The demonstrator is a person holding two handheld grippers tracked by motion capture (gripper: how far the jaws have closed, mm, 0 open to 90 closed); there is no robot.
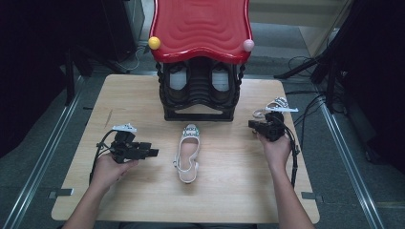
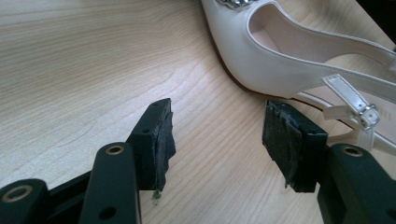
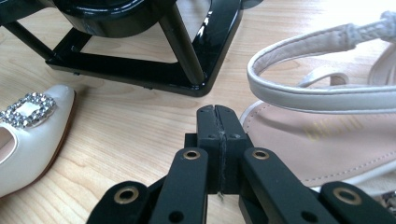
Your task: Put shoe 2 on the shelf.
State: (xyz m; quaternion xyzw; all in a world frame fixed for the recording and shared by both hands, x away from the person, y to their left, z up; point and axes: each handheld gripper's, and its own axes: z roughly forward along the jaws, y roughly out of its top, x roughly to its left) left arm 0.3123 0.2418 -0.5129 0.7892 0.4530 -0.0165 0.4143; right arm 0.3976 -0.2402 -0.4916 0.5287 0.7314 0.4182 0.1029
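**Two grippers beside two pale shoes, nothing held**

Low left of centre in the high view: left gripper, held in the left hand, jaws pointing toward frame right at the white slingback shoe. Jaws wide apart, only bare wood between the pads; seen along them in the left gripper view, with the shoe filling the upper right of that frame, its side just beyond the right-hand pad, buckle strap at the right edge. No contact visible between pad and shoe.

Centre of the high view: that shoe lying on the wooden table, jewelled toe toward the top of frame, heel strap toward the bottom, just below the black shoe rack with its red wavy top. A yellow ball and a pink ball on the top's front corners.

Right of centre in the high view: right gripper, held in the right hand, jaws pointing toward frame left. Jaws pressed fully together, gripping nothing, plain in the right gripper view. Just above it in the high view, near the table's right edge, a second strappy sandal; in the right gripper view this sandal lying close at the right of the closed jaws, strap arching above its beige insole. White shoe's jewelled toe at the left edge there, rack base across the top.
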